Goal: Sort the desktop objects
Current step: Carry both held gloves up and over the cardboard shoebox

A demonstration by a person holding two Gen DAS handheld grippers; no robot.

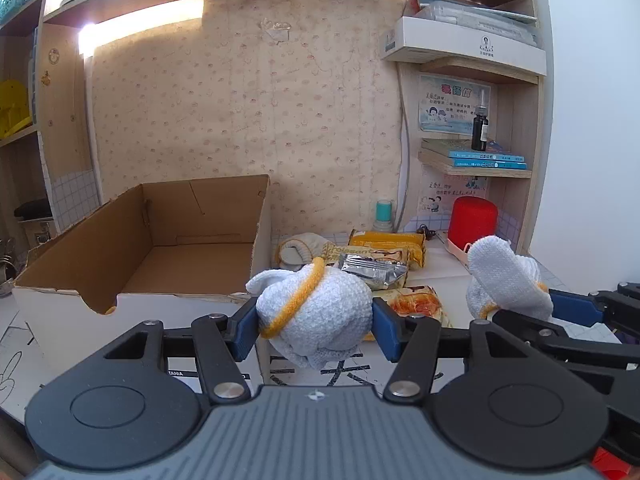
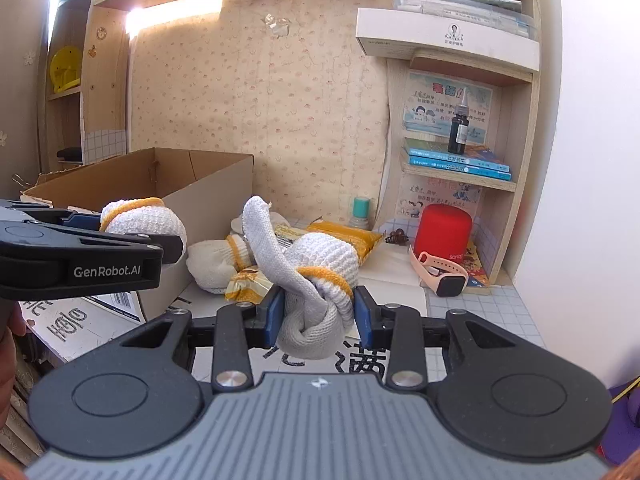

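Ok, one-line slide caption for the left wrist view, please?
Left gripper clamps a balled white glove beside an open cardboard box; right gripper holds another glove.

Box (image 1: 160,240) left of snack packs (image 1: 384,248); speaker (image 1: 474,218) right, watch (image 2: 444,276) in front.

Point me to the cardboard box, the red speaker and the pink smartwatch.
cardboard box (image 1: 200,256), left wrist view, bare inner floor.
red speaker (image 2: 442,230), right wrist view, front of body.
pink smartwatch (image 2: 451,283), right wrist view, dark screen.
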